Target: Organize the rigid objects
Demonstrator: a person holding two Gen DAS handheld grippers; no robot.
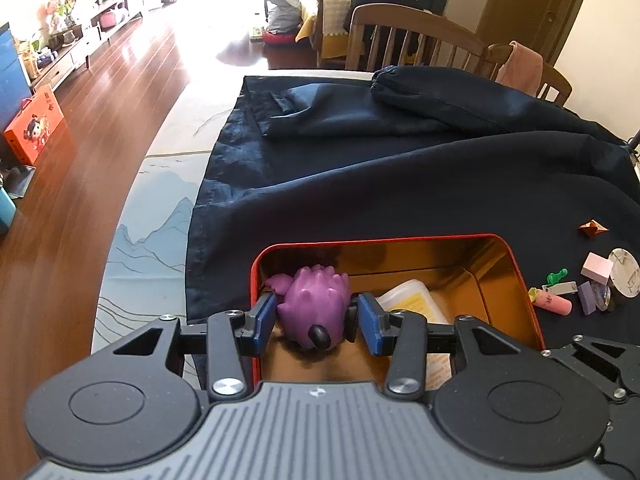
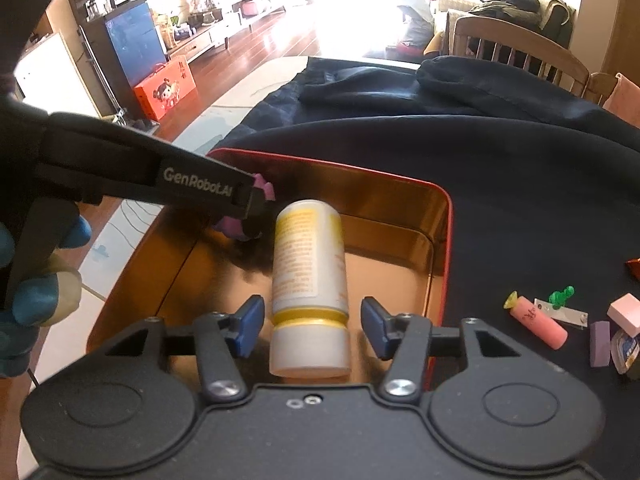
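Note:
A red tin box (image 1: pixel 516 264) with a gold inside sits on a dark cloth; its rim also shows in the right wrist view (image 2: pixel 444 216). My left gripper (image 1: pixel 316 320) is shut on a purple spiky toy (image 1: pixel 314 304) and holds it over the box's left end; the toy (image 2: pixel 234 226) peeks out behind that gripper in the right wrist view. My right gripper (image 2: pixel 312 326) is open around a white bottle with a yellow label (image 2: pixel 310 264) that lies in the box; its pads do not touch it. The bottle (image 1: pixel 412 300) shows partly in the left wrist view.
Small loose objects lie on the cloth right of the box: a pink cylinder (image 2: pixel 540 322), a green pin (image 2: pixel 562 294), a pink block (image 2: pixel 626 314), a purple block (image 2: pixel 599 342), a round white lid (image 1: pixel 624 278). Wooden chairs (image 1: pixel 416 36) stand beyond the table.

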